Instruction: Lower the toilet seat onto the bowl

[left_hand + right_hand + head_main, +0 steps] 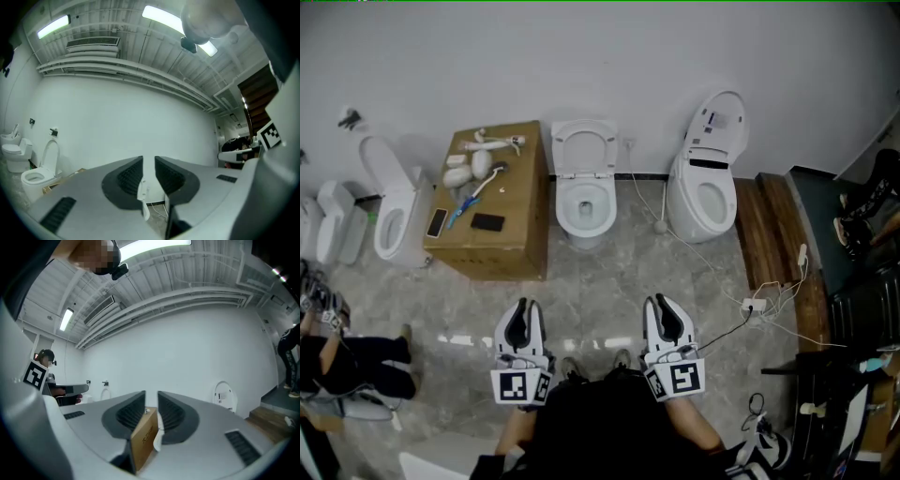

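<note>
Noting the left claw [523, 306] and right claw [662, 304] closed, empty and well apart from the raised white plastic toilet seat [562, 150] at the wall, we judge a loose push could slam it onto the white ceramic bowl [565, 204].

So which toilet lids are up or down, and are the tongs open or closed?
Middle toilet seat: raised, not on the bowl.
Left toilet lid: up.
Right toilet lid: up.
Left tongs: closed, empty.
Right tongs: closed, empty.
</note>
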